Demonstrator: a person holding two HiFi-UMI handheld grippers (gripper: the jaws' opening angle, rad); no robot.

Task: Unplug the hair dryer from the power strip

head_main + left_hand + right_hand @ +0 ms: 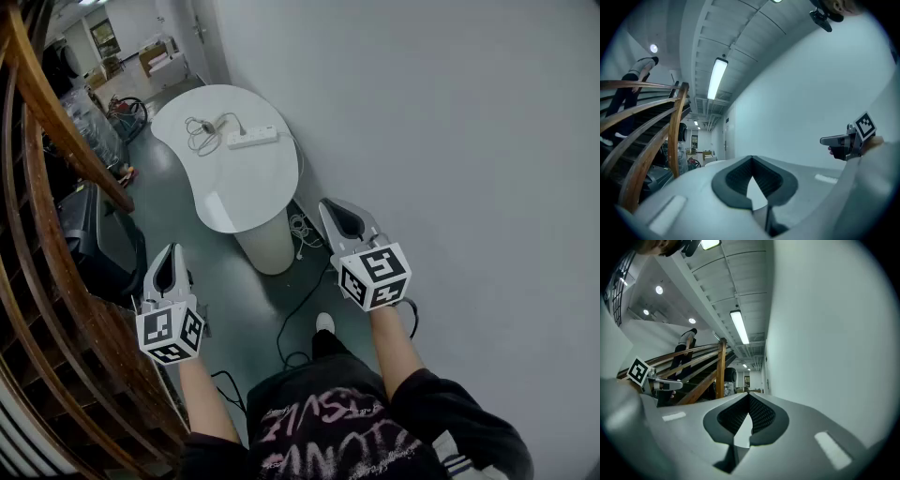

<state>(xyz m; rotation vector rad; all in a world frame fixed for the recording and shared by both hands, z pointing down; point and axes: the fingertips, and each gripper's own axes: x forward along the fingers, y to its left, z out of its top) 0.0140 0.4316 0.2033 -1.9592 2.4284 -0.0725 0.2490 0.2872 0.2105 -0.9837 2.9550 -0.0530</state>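
Observation:
A white power strip (251, 139) lies on the far part of a white rounded table (234, 202), well ahead of me. A plug and a loosely coiled cord (200, 131) sit at its left end; I cannot make out the hair dryer itself. My left gripper (172, 249) is held low at the left, short of the table, jaws shut on nothing (751, 158). My right gripper (329, 203) is level with the table's near right edge, also shut and empty (749, 394). Both point forward and upward, so the gripper views show ceiling and wall, not the strip.
A curved wooden stair railing (56, 141) runs down the left, with a black case (98, 239) below it. A plain wall (450, 141) closes the right side. Cables (300, 309) trail on the floor by the table's pedestal (267, 246). A person (686, 350) stands on the stairs.

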